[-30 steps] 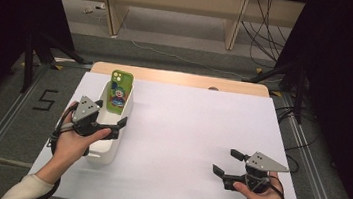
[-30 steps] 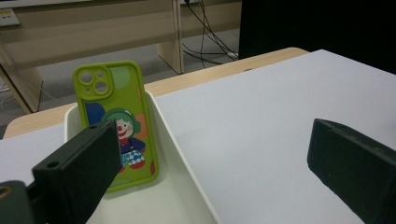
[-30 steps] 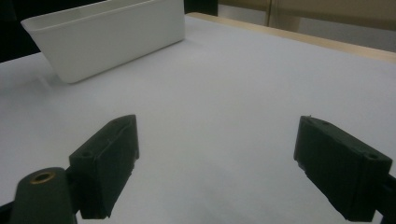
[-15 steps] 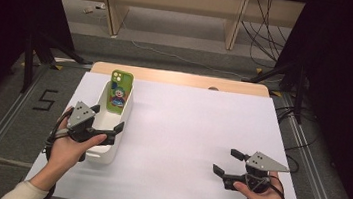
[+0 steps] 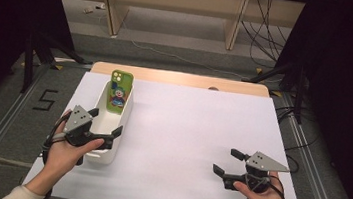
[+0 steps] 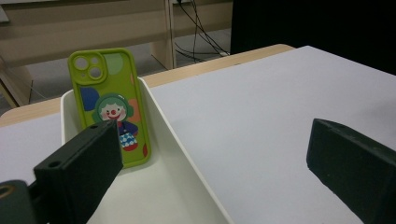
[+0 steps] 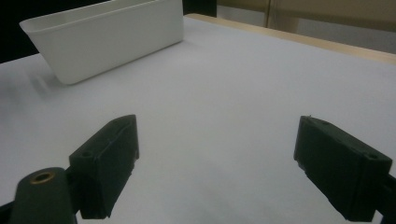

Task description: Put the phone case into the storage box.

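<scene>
Claws both gape wide: my left gripper point(image 5: 105, 122) hovers over the white bin's point(image 5: 108, 153) near end, my right gripper point(image 5: 230, 162) low over the table point(image 5: 186, 131).

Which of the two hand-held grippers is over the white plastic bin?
The left hand-held gripper: its open jaws straddle the near end of the white plastic bin, while the right hand-held gripper rests over bare white table.
</scene>
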The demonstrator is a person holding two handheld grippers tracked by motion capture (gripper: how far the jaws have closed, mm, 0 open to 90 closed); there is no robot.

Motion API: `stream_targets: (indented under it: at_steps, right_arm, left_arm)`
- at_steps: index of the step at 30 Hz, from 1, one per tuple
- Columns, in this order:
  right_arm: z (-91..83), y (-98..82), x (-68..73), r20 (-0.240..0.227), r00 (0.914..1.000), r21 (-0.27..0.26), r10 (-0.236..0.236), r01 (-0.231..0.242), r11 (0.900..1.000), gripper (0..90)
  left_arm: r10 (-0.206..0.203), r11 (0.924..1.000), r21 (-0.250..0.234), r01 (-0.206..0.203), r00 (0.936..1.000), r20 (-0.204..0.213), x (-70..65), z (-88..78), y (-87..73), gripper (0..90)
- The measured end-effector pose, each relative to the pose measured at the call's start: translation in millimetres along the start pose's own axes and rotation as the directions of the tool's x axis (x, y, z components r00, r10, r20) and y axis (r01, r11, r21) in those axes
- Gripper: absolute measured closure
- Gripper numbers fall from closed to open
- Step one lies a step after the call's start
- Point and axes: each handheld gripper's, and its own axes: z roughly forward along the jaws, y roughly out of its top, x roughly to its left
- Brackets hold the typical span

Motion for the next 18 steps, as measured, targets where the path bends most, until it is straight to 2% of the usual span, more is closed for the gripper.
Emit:
stream_targets:
  at_steps: [18]
  right_arm:
    - [-0.5,0.2,-0.2,0.0,1.0,0.001,-0.001,0.001,1.0,15.1]
  left_arm:
    - [0.004,1.0,0.0,-0.004,0.9999,0.014,-0.4,-2.2,-4.4,3.8]
